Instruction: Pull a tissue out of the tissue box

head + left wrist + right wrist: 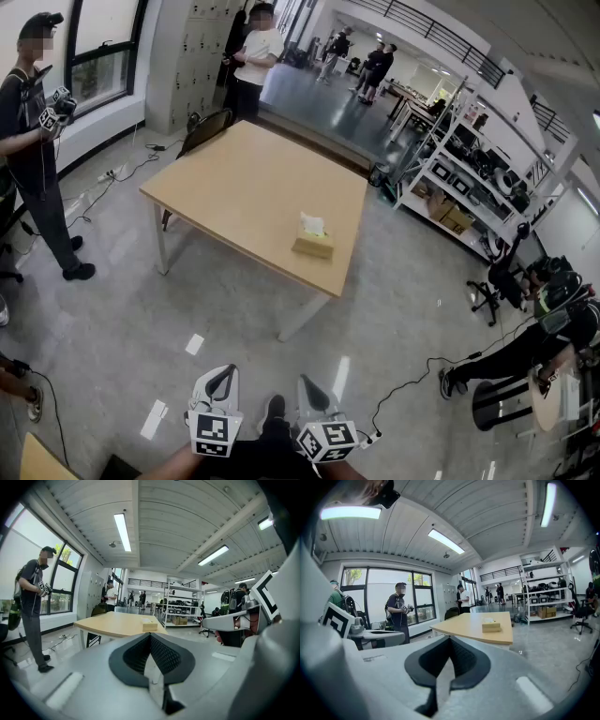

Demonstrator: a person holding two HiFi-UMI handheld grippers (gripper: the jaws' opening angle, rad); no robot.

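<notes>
A tan tissue box with a white tissue poking from its top sits near the right edge of a light wooden table. Both grippers are held low at the bottom of the head view, well short of the table. My left gripper and my right gripper both have their jaws together, with nothing between them. In the left gripper view the shut left gripper points toward the tissue box far ahead. The right gripper also faces the distant tissue box.
A person holding grippers stands at the left by the windows. A dark chair is at the table's far side. Metal shelving lines the right, with a seated person and cables on the glossy floor.
</notes>
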